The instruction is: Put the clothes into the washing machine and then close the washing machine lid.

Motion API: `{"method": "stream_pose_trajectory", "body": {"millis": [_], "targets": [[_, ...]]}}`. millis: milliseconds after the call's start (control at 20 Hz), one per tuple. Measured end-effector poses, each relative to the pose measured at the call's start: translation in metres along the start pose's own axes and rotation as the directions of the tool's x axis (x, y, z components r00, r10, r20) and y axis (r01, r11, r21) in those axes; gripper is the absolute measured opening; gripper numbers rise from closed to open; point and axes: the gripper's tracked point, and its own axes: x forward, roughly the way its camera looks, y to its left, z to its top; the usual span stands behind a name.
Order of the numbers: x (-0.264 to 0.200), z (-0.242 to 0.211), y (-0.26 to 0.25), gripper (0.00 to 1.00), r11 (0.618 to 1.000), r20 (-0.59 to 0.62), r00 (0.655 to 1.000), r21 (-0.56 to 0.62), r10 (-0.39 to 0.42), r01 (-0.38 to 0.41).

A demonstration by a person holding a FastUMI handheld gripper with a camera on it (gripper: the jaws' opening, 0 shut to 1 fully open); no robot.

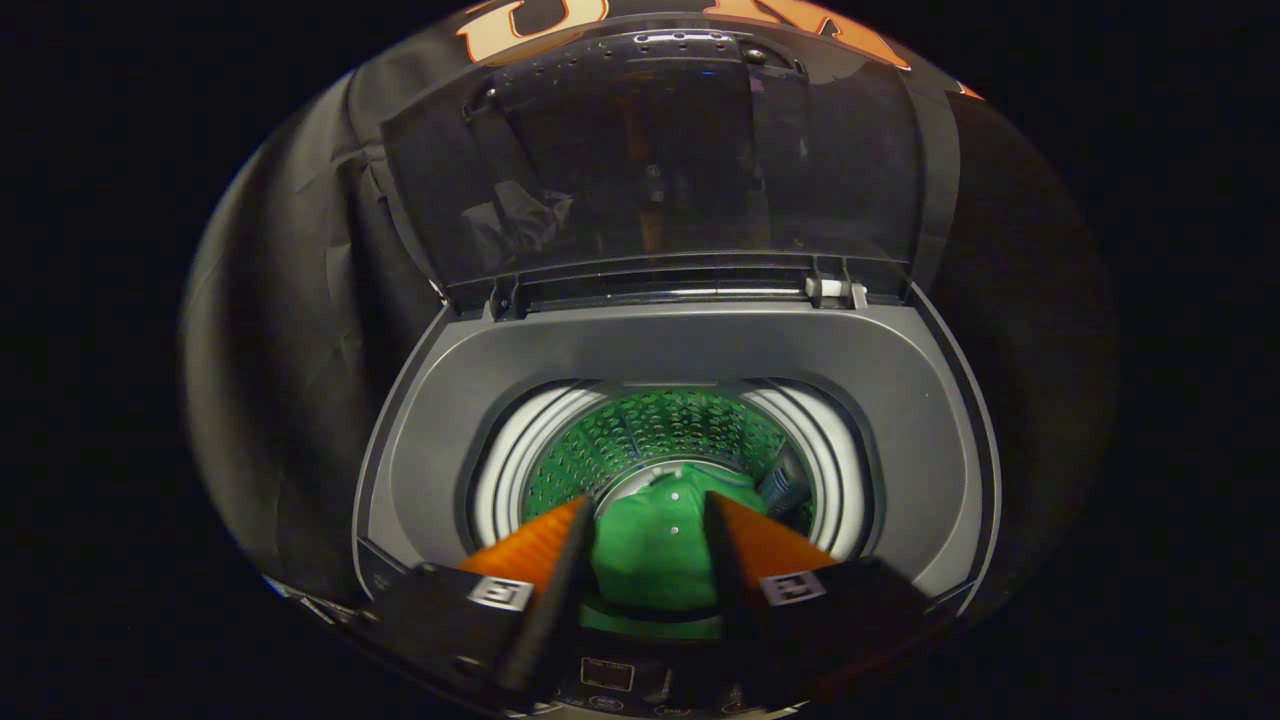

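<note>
- The gripper (645,540) hangs over the front edge of the washing machine (900,400), its two orange fingers (525,550) spread wide with nothing held between them.
- Each finger carries a small square marker (497,593) near its base.
- Under the fingers, at about 6 o'clock, a strip of control panel (610,680) shows, too dark to make out.
- Seen through the gap between the fingers, a green garment (655,550) with small white buttons lies down in the drum (650,430).
- The drum's perforated wall glows green, and a white ring (510,460) circles it.
- A grey top deck surrounds the opening.
- Beyond, at 12 o'clock, the dark see-through lid (650,160) stands raised on its rear hinges (835,290).
- Black cloth wall (290,330) stands behind the machine.
</note>
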Motion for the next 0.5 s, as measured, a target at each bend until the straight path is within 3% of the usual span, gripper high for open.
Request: {"method": "stream_pose_trajectory", "body": {"millis": [50,500], "targets": [[0.0,0.001,-0.002,1.0,1.0,0.004,1.0,0.001,-0.005,0.005],[-0.02,0.004,-0.009,0.99,0.999,0.045,0.999,0.022,-0.031,0.03]]}}
